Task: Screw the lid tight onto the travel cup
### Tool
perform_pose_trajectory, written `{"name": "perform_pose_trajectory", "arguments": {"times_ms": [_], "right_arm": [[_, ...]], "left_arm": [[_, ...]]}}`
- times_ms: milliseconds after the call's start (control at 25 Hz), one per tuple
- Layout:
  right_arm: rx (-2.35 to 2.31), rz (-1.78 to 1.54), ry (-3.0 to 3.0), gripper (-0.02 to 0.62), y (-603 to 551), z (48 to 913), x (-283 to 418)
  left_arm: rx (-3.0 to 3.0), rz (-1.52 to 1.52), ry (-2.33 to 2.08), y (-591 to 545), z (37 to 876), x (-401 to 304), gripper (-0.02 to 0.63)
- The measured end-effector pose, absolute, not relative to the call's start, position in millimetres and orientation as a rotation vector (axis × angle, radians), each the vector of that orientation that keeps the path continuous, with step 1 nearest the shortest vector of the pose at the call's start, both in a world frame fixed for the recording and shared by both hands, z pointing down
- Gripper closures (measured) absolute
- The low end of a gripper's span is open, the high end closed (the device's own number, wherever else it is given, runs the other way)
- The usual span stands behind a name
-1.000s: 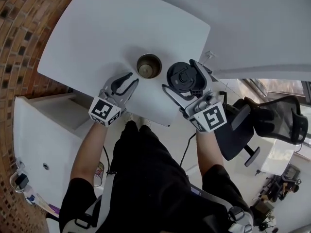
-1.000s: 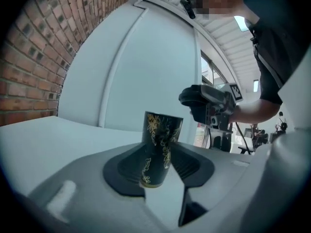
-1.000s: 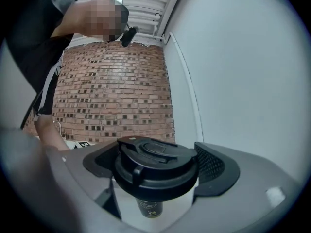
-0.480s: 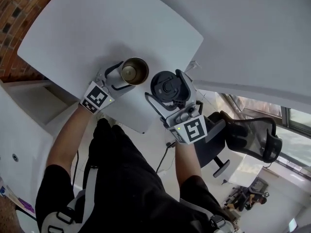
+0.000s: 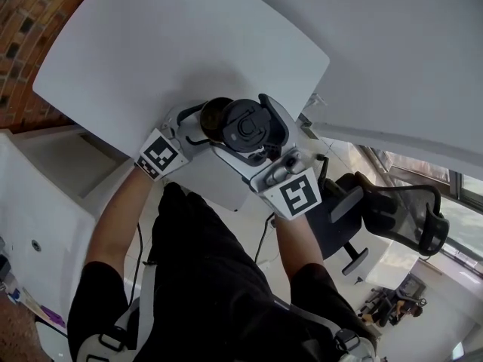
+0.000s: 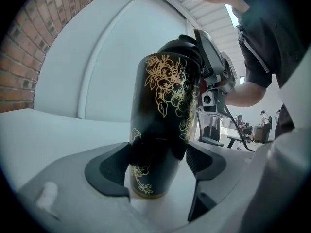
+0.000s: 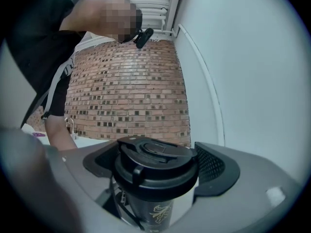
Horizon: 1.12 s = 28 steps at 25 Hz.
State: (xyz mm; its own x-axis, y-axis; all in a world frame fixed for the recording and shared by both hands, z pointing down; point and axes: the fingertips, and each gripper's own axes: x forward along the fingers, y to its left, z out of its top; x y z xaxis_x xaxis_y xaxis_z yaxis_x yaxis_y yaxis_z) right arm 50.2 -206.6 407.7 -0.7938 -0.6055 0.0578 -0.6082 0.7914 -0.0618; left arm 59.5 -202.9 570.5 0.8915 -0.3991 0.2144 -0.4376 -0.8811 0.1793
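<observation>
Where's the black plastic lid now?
Head view centre: the lid, held by the right gripper, is over the black gold-flowered travel cup near the white table's front edge.

There were two tongs, left tongs [image 6: 158, 165] and right tongs [image 7: 158, 165], one cup [image 6: 163, 125], one lid [image 5: 245, 125], one counter [image 5: 151, 51] and one chair [image 5: 400, 211].

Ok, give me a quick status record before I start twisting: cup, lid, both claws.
cup: travel cup, black with gold flower print, upright on the white table
left claw: left claw has just been closing, with the cup's lower body between its jaws; pads look pressed on both sides
right claw: right claw shut on the lid
lid position: over the cup's mouth; the head view still shows part of the rim beside it
seated on threads: cannot tell
</observation>
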Motion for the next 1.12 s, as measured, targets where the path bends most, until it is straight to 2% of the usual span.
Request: {"name": "perform_pose_trajectory", "arguments": {"times_ms": [400,1120], "right_arm": [[0.924,0.067,-2.941,0.121,-211,425,16],[0.878,0.077,-2.853,0.121,-212,447,12]], "left_arm": [[2.829,0.249,-0.644,-202,572,59,0.238],[2.809,0.237,-0.630,-204,571,59,0.236]]}}
